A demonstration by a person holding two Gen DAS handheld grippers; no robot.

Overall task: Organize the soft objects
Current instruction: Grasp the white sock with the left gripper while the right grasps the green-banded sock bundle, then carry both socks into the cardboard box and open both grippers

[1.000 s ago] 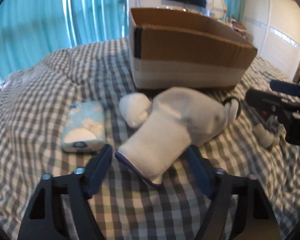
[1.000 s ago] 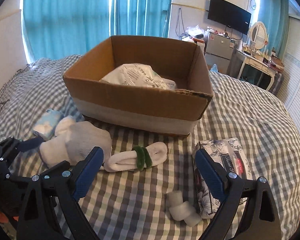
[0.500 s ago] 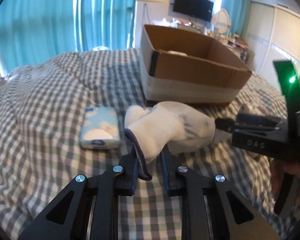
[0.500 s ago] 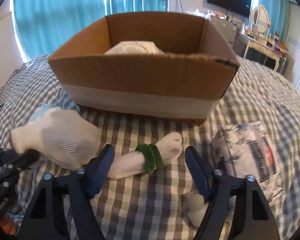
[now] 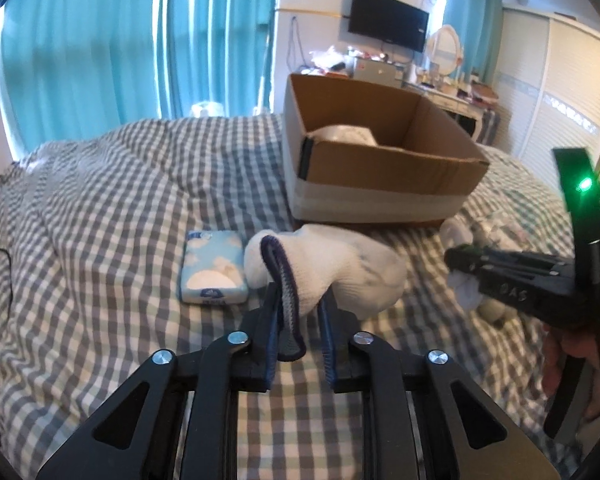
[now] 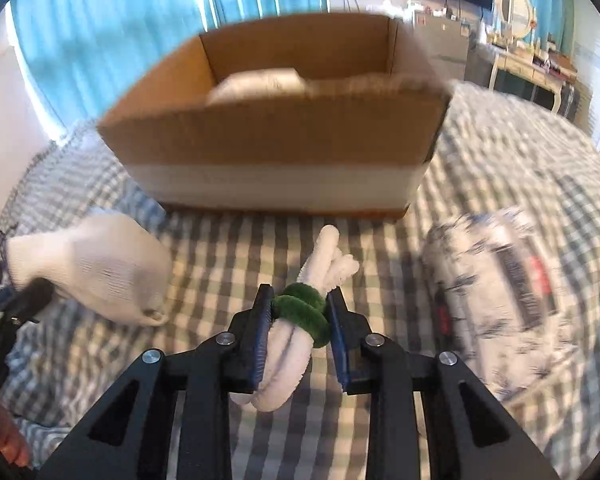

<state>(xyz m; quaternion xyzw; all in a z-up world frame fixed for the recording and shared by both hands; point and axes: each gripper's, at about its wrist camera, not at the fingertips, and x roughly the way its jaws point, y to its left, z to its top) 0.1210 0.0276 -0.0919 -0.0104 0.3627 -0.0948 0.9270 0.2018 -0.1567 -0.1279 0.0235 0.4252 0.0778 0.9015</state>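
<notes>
White knit sock, cuff edged in dark blue, is pinched at the cuff by the left gripper; its jaws are pressed onto the fabric, and the toe end bulges forward, just in front of the box. Whether the toe rests on the bedspread or hangs clear cannot be told. In the right wrist view the same sock lies to the left, with the left gripper's tip at its cuff. Second item: a white sock roll bound by a green band. The right gripper is clamped on it at the band, one jaw on each side, the roll pointing toward the box. That view is blurred. Box is open-topped brown cardboard with a pale strip around its lower wall; a white bundle lies inside. A blue tissue pack with cloud print lies flat on the bedspread just left of the sock. A larger floral-print pack lies to the right of the roll, apart from it. Bedspread is grey-and-white check. Teal curtains hang behind; a wall-mounted TV and a round mirror stand beyond the box.
</notes>
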